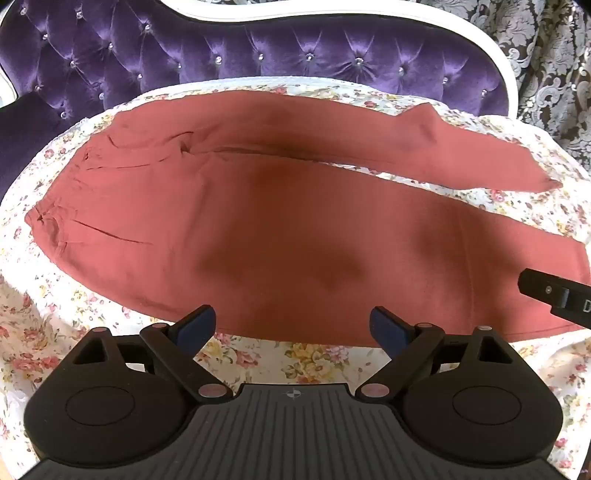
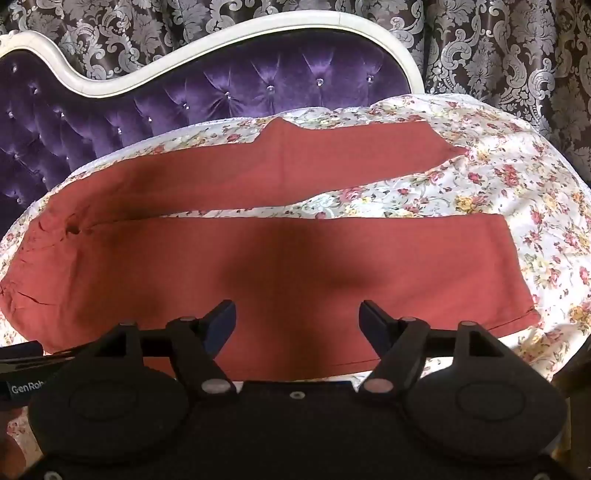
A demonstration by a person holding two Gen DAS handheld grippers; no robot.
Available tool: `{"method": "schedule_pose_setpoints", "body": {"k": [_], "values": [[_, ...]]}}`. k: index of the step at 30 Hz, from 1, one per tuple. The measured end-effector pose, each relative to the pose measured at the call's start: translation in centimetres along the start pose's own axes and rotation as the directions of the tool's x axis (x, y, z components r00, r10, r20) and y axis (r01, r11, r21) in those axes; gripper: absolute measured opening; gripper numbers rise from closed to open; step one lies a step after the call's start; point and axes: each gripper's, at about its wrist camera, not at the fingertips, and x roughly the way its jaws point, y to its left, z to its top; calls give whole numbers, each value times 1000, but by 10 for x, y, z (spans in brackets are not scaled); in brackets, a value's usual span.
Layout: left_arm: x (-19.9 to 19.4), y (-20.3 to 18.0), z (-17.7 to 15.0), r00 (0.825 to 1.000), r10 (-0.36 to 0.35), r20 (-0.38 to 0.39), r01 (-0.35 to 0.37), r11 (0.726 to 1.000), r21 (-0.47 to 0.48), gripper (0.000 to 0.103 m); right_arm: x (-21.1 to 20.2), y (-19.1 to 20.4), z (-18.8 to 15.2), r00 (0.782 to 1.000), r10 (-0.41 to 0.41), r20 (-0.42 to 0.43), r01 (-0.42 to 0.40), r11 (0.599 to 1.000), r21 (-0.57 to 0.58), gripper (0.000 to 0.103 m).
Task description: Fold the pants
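Rust-red pants point(image 1: 280, 229) lie spread flat on a floral sheet point(image 1: 44, 325), waistband at the left, both legs running right and split apart. My left gripper point(image 1: 291, 325) is open and empty, hovering over the near edge of the near leg. My right gripper point(image 2: 297, 321) is open and empty above the near leg point(image 2: 295, 266), further toward the cuffs. The far leg point(image 2: 295, 166) lies behind with a gap of sheet between. The right gripper's body shows at the right edge of the left wrist view point(image 1: 554, 295).
A purple tufted sofa back point(image 2: 221, 96) with a white frame point(image 2: 236, 33) stands behind the floral sheet point(image 2: 517, 192). A patterned damask curtain point(image 2: 498, 55) hangs beyond. The sheet drops off at the right and near edges.
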Motion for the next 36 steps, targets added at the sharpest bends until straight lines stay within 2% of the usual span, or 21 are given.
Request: {"method": "schedule_pose_setpoints", "body": {"k": [2,4,8,36], "values": [[0,1,0,1000,3,-1,-3,1000,0,91,-1,1,-1,1000,-4,-4,4,1000,3,75],[0,2,-1,1000,2,-7,-2,1000,-2,91,1,14,-3,999,-43,-14,43,999,-10,75],[0,6,-3,1000,-6,-15,6,1000,-6,91,14,8,0,998,-18,-65,19,1000,24,76],[2,-3,-9,1000,30,1,-30,999,-15,91,17,22,-7,995,-9,-104,6,1000,-24,76]]}}
